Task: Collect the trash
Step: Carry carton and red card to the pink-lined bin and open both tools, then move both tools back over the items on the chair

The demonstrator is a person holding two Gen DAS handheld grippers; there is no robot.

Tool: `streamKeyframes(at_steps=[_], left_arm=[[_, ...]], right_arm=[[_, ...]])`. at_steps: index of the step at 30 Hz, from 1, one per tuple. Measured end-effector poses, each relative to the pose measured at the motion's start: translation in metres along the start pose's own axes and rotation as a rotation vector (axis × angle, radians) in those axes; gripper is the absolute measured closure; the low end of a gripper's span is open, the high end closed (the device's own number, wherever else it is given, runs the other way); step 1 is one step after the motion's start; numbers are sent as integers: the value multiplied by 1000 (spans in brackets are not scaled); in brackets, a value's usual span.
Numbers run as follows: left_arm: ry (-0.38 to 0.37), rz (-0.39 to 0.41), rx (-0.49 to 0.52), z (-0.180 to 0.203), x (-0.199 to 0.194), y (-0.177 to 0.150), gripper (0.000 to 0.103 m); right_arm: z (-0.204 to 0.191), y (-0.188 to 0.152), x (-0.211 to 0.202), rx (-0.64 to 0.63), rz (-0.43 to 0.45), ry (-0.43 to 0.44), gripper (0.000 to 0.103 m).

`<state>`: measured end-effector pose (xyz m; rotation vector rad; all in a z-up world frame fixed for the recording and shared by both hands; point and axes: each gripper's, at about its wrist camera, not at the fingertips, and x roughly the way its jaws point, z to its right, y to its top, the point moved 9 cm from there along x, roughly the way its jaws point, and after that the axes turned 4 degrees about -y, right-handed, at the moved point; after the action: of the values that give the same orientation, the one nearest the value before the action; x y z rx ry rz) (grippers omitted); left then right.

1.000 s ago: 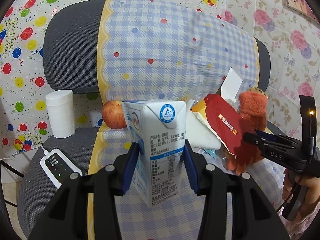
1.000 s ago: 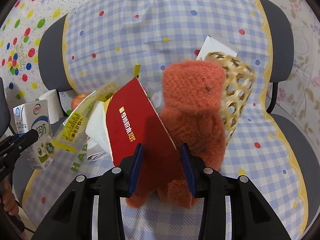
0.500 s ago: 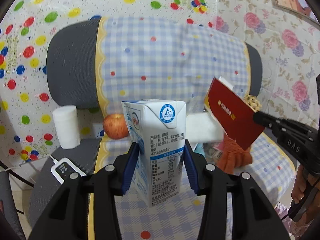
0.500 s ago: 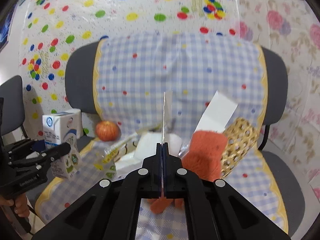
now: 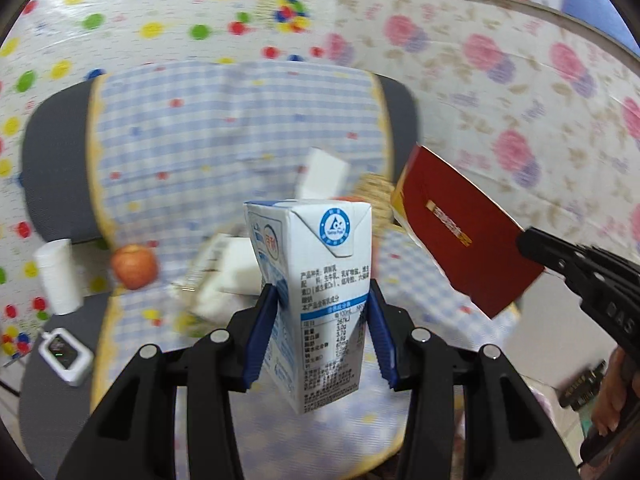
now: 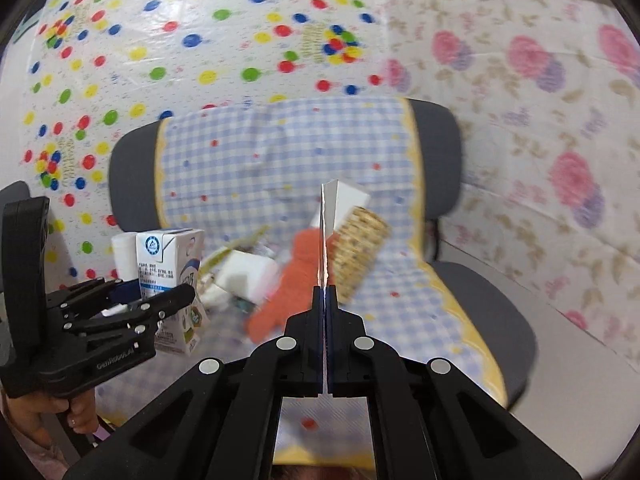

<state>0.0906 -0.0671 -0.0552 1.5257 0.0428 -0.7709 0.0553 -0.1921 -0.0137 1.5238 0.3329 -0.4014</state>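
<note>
my left tongs (image 5: 320,328) are clamped on the milk carton (image 5: 316,280), gripping its two side walls about midway, carton upright and lifted clear of the chair (image 5: 240,140). it looks light, likely empty, and thin-walled, so a hard squeeze would buckle it. my right tongs (image 6: 325,292) are pressed flat on the red flattened box (image 5: 460,232), pinched at its lower edge; it's stiff card, light, and could swing or slip.
</note>
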Motion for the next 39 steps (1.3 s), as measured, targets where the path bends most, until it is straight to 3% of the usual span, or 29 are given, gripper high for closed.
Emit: streamKeyframes(at_steps=[15,23,27,28,29,30,33,39], left_arm=[[-372,-96,215,186,13,-67,60],[-562,-176,292,258,23,-110,60],[-589,-225,304,278,36,-122,56],[-582,-231,305,279,38,-123,51],[-574,-234,302,280,41,-123,38],[-571,-233,295,279,42,-122,34],[-555,-235,284,274,45,-119,34],[-470,-217,240,241,48,-101,34]], right_arm=[[145,-132,-97,187,-161,-373,102],[183,-191,-114,291,-270,-443,101],[192,-202,-108,328,-296,-430,98],[193,-204,-106,332,-300,-426,98],[194,-204,-104,337,-301,-420,98],[194,-204,-102,344,-302,-414,98],[195,-205,-101,356,-297,-404,92],[191,-188,-94,350,-267,-376,91]])
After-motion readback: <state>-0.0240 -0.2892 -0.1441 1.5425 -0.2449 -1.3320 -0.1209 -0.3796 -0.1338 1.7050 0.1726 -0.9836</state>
